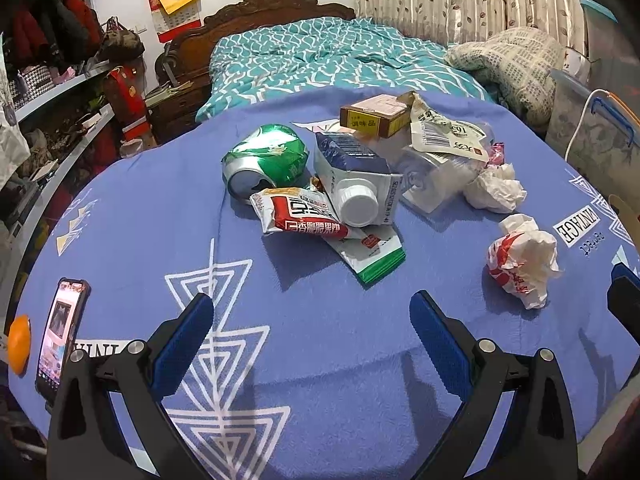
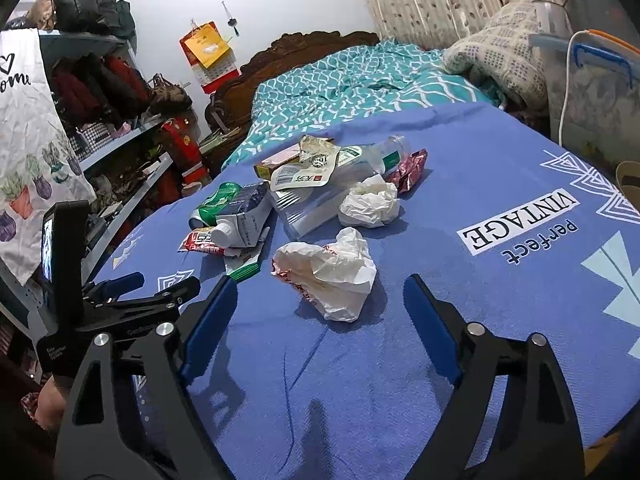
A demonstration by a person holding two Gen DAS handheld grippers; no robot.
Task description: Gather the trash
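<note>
A blue cloth printed with white triangles covers a table in a bedroom. A heap of trash lies on its far half, and two black grippers with blue pads point down at it from the near edge.

The left gripper hangs released, its jaws wide with nothing but cloth between them. The right gripper is also spread and empty. A crumpled white wrapper with red print lies just ahead of its tips, apart from the heap.

The heap holds a dented green can, a milk carton lying on its side with a white cap, a red snack bag, a flat green-edged packet, a yellow box, a clear bottle and a tissue ball. No bin or bag shows in either view.

Risks, as I judge them: the wrapper is light and springy, so closing pads may push it away or pinch only a loose fold that tears free. The cloth is soft (and already creased near the wrapper), so a low grab could catch fabric and drag the heap. The can is round and may roll off when its neighbours are lifted. A phone and an orange sit at the left edge, where a sweeping left arm might knock them off.
</note>
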